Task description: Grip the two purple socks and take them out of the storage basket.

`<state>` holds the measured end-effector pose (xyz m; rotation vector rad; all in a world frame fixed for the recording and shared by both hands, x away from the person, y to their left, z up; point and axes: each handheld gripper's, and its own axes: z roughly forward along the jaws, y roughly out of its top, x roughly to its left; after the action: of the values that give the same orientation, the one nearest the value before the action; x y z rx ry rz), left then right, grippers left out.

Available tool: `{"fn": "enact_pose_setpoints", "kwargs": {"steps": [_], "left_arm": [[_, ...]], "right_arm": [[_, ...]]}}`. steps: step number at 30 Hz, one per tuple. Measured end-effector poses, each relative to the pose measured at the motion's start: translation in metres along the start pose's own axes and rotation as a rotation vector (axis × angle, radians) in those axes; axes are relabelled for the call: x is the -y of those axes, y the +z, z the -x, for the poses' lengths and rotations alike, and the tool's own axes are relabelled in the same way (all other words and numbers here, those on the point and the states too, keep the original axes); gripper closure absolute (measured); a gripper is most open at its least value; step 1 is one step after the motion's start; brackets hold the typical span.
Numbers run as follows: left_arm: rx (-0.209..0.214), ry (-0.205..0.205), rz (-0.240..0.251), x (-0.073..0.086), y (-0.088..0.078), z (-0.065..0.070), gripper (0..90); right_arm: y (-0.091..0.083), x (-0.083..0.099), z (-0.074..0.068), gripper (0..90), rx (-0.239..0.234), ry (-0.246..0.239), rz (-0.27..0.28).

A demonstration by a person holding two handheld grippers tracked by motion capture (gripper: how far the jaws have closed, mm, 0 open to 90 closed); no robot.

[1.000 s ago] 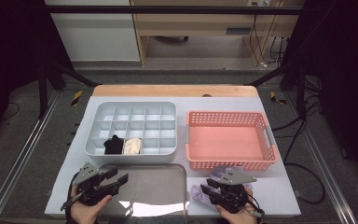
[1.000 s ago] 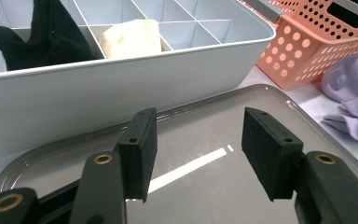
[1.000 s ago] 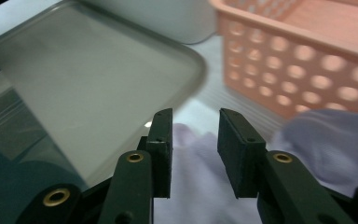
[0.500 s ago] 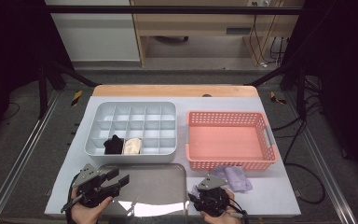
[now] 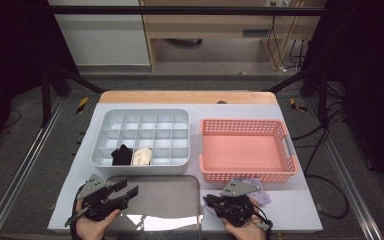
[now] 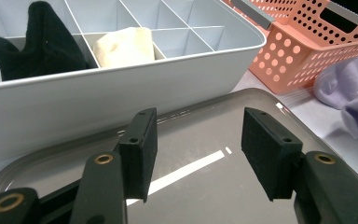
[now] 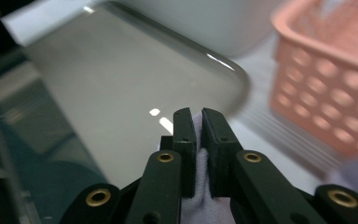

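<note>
My right gripper (image 5: 207,201) lies at the table's front edge, pointing left at the metal tray's (image 5: 160,200) right corner. Its jaws have just been closing and are now shut on a fold of the lavender sock (image 7: 199,186). The rest of that sock (image 5: 257,192) trails out to the gripper's right, in front of the pink basket (image 5: 247,150). My left gripper (image 5: 130,192) hovers open over the tray's left part (image 6: 205,140) with nothing between its pads (image 6: 140,149). A black sock (image 5: 121,155) and a cream sock (image 5: 142,156) sit in neighbouring front cells of the grey divided box (image 5: 142,120).
The pink basket (image 6: 307,42) stands to the right of the divided box (image 6: 121,88), close behind the lavender sock (image 6: 349,88). The tray (image 7: 121,74) lies shiny and bare along the front edge. A wooden strip borders the table's far side.
The right gripper has shifted left toward the tray's corner and its jaws have closed on the lavender sock, which now trails to its right. The left gripper has stayed put.
</note>
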<state>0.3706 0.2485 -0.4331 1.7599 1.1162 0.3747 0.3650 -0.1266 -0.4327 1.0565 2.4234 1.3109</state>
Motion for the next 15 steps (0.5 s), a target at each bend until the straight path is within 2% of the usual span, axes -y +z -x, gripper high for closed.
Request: {"fn": "enact_pose_setpoints", "kwargs": {"steps": [2,3,4,6,8,10,11,12,13,14,15], "left_arm": [[0.003,0.004,0.0,-0.002,0.0,0.001,45.3],[0.003,0.004,0.0,-0.002,0.0,0.001,45.3],[0.006,0.008,0.002,-0.004,-0.001,0.002,45.3],[0.007,0.022,0.013,-0.009,-0.003,0.006,45.1],[0.005,0.033,0.021,-0.013,-0.005,0.008,44.9],[0.004,0.042,0.023,-0.015,-0.005,0.01,44.4],[0.004,0.042,0.023,-0.015,-0.005,0.01,44.2],[0.0,0.055,0.015,-0.017,-0.004,0.012,43.9],[0.0,0.055,0.015,-0.017,-0.004,0.012,43.7],[0.001,0.058,0.009,-0.018,-0.002,0.014,43.5],[0.001,0.058,0.009,-0.018,-0.002,0.014,43.2]], "right_arm": [[0.002,-0.007,-0.004,84.3,-0.065,-0.003,0.016],[0.002,-0.007,-0.004,84.3,-0.065,-0.003,0.016],[0.005,-0.01,-0.007,84.2,-0.088,-0.006,0.019],[0.018,-0.021,-0.014,83.7,-0.171,0.0,0.022],[0.03,-0.026,-0.018,82.9,-0.207,0.0,0.002],[0.044,-0.028,-0.02,82.0,-0.202,0.001,-0.027],[0.044,-0.028,-0.02,82.0,-0.202,0.001,-0.027],[0.057,-0.027,-0.017,80.7,-0.179,0.005,-0.061],[0.057,-0.027,-0.017,80.7,-0.179,0.005,-0.061],[0.067,-0.025,-0.013,79.6,-0.142,0.011,-0.091],[0.067,-0.025,-0.013,79.6,-0.142,0.011,-0.091]]}}
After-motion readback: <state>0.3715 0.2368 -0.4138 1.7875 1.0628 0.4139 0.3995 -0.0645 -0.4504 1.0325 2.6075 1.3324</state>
